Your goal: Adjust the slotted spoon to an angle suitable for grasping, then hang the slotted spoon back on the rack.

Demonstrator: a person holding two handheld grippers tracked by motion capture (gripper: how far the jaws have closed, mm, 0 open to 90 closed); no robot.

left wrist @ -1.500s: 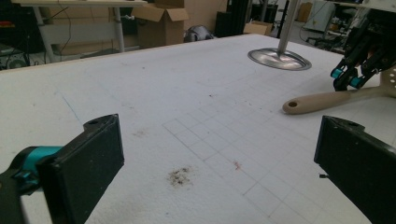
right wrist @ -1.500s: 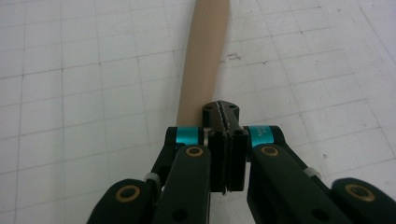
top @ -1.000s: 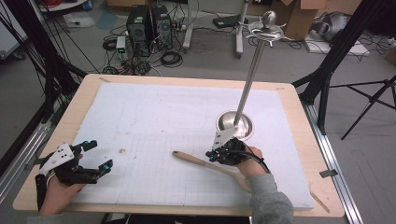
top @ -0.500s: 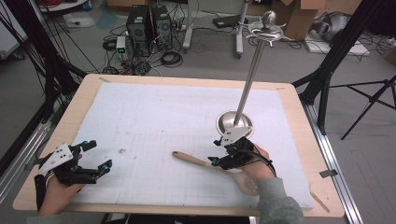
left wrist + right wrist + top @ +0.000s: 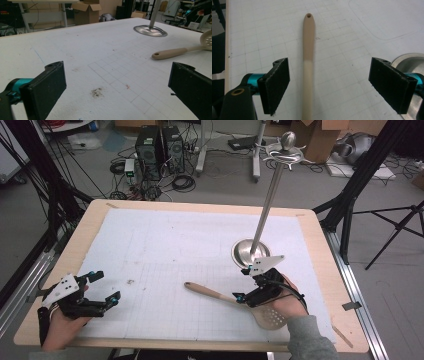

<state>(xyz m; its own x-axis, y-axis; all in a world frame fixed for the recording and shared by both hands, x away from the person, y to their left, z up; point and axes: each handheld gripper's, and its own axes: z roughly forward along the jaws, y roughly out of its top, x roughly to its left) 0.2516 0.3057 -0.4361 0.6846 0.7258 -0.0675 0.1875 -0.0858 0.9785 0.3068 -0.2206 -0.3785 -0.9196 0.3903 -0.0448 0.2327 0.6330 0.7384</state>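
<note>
Two grippers are working over a white gridded mat [image 5: 165, 250] on a wooden table [image 5: 315, 240]. Compared with the frame half a second earlier, the right gripper [image 5: 243, 284] is sitting in nearly the same place over the slotted spoon [image 5: 235, 301], its hand having drawn slightly toward the near edge; a second ago it was lying a little nearer the mat's centre. The left gripper [image 5: 107, 286] is remaining where it was at the near left corner. At present the right gripper is reaching in from the near right, pointing leftward along the spoon, with its jaws spread wide and straddling the handle without touching it; in the right gripper view [image 5: 329, 85] the tan handle [image 5: 308, 62] is running straight up between the two black pads, its hanging hole at the far end. The spoon is lying flat on the mat, handle toward the centre and perforated bowl under the right hand [image 5: 290, 305] near the front edge. The left gripper is resting low on the mat with jaws likewise wide apart and holding nothing; its own view [image 5: 117, 85] is showing the spoon [image 5: 180, 50] well apart ahead. Just beyond the right gripper, a steel stand [image 5: 265, 205] is rising from a round base [image 5: 250, 254]. Computer towers [image 5: 159, 145], cables and cardboard boxes are standing on the floor beyond the table.
</note>
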